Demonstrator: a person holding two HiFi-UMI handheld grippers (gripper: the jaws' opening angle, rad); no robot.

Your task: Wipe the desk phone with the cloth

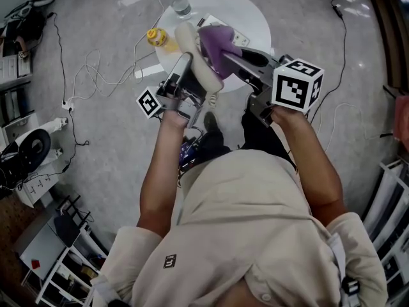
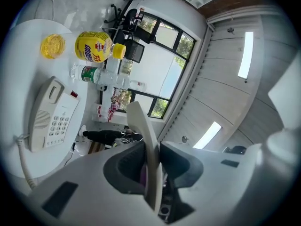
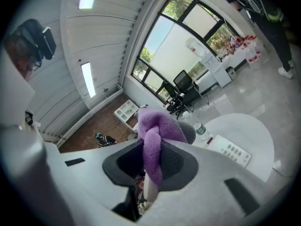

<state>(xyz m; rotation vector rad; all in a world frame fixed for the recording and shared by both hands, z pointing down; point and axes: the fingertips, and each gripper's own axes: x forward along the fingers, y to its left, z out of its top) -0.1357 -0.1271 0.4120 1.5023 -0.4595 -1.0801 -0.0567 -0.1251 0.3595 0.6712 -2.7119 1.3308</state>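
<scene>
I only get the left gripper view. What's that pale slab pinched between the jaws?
Observer: The head view shows it whole: it's the phone handset, held above the round table by the left gripper.
Visitor: So where's the cloth?
Observer: The right gripper is shut on a purple cloth, which appears to rest against the handset.
</scene>
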